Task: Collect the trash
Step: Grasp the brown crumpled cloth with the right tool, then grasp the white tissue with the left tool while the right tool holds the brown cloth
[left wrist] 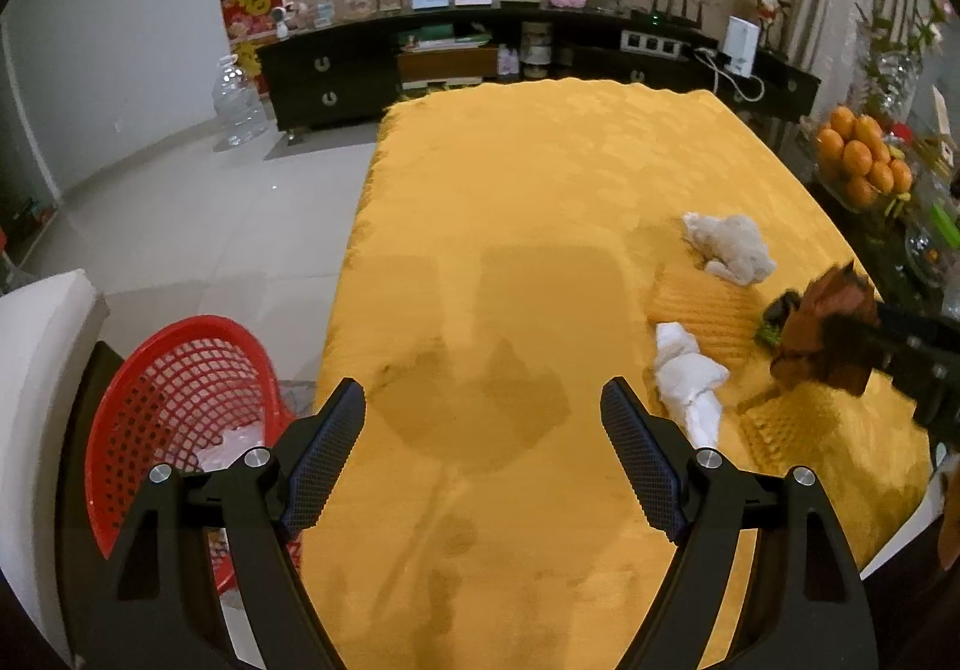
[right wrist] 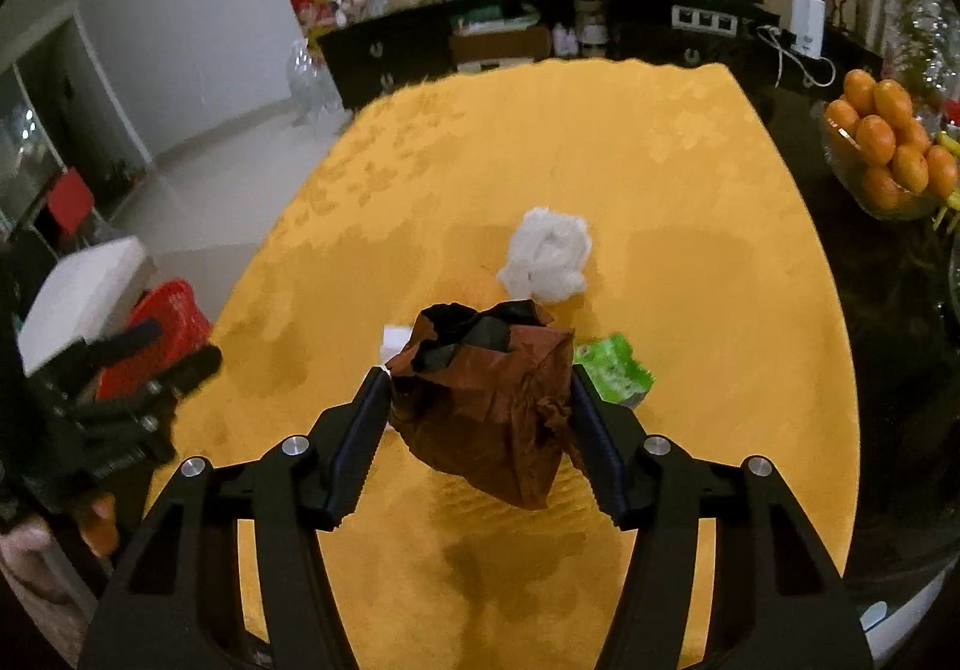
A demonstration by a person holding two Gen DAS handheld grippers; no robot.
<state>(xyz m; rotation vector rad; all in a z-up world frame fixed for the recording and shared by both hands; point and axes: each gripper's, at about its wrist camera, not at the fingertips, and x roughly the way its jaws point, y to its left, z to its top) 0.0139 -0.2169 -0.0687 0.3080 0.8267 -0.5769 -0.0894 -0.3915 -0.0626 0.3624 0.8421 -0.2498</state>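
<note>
A crumpled brown paper bag [right wrist: 498,406] sits between the pads of my right gripper [right wrist: 480,373], which is shut on it just above the yellow tablecloth [right wrist: 690,178]. Right behind the bag lie a green wrapper [right wrist: 615,370] and a small white scrap [right wrist: 396,340]; a white tissue wad [right wrist: 549,256] lies farther back. My left gripper [left wrist: 480,394] is open and holds nothing, over the cloth's near left part. To its right lie a white tissue [left wrist: 687,376] and a beige wad [left wrist: 729,247]. A red mesh basket [left wrist: 180,388] with some pale trash in it stands off the table's left edge.
A glass bowl of oranges [left wrist: 864,160] and other glassware stand on the dark table surface right of the cloth. A dark cabinet [left wrist: 336,76] with frames and toys runs along the back wall. A clear jar [left wrist: 237,100] stands on the tiled floor, and a white seat [left wrist: 36,370] is beside the basket.
</note>
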